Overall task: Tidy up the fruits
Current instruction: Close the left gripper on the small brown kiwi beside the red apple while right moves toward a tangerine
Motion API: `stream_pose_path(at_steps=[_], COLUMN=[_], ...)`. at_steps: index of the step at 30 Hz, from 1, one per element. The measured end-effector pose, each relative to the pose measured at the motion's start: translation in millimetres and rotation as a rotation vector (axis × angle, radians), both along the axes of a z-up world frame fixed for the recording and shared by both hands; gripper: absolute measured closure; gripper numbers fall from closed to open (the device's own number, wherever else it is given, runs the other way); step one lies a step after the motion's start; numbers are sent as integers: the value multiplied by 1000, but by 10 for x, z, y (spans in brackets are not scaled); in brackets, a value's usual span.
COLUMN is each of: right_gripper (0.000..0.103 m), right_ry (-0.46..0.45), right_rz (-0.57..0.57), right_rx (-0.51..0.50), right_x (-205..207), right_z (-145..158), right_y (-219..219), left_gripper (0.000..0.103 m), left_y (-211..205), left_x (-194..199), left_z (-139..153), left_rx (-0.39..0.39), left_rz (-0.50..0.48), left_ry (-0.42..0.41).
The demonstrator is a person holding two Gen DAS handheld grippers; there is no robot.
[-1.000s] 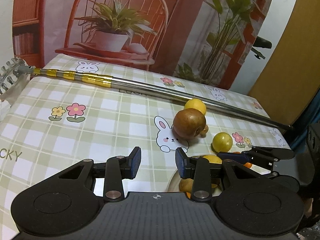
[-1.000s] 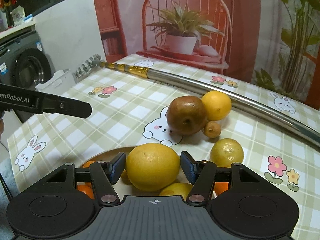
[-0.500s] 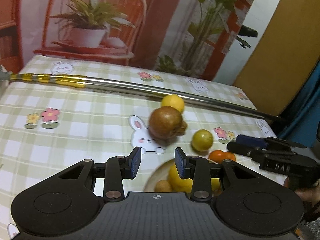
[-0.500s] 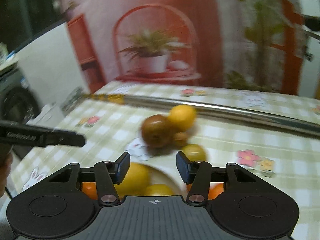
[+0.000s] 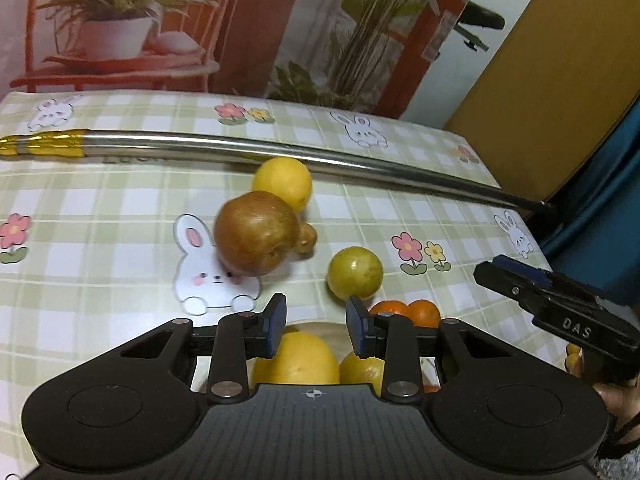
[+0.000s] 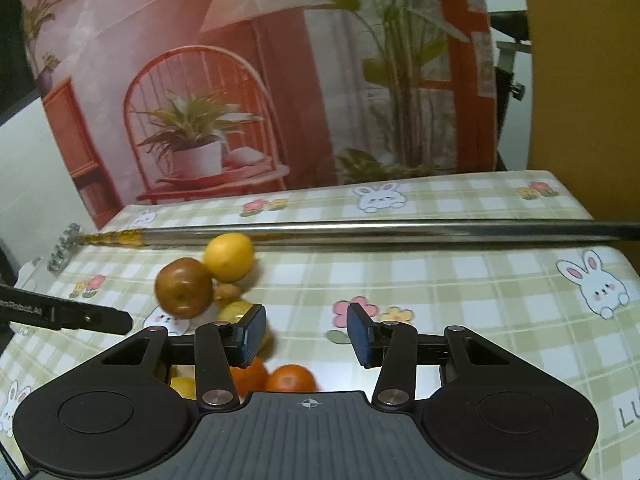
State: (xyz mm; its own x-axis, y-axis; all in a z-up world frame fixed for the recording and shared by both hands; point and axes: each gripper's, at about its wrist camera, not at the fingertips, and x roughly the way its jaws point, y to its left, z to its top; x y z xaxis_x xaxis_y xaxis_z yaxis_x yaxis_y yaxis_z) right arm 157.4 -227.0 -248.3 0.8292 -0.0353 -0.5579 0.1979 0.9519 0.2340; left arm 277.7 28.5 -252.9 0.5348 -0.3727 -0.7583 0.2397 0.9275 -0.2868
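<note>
Both wide open, gripping nothing: left gripper (image 5: pixel 316 330), right gripper (image 6: pixel 306 338). Brown apple (image 5: pixel 256 233) at 11 o'clock on the bench (image 5: pixel 100 240), stem end tipped toward 5.

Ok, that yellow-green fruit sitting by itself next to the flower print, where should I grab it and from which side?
Grip the yellow-green fruit across its widest middle, coming from the near side or from above. It is round and stands apart from the brown fruit and small brown one, so both fingers likely have room. The open left gripper already faces it.
</note>
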Motion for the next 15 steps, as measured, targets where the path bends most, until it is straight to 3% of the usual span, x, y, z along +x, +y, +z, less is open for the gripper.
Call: stream_pose_path(at_steps=[15], right_gripper=[62], right_ry=[-10], right_rz=[-53], right_rx=[101], right_x=[-110], right_z=[-264], right_y=[-347], left_gripper=[68], left_y=[-312], left_x=[565], left_z=[-289], left_rx=[-55], left_rz=[59], left_ry=[141])
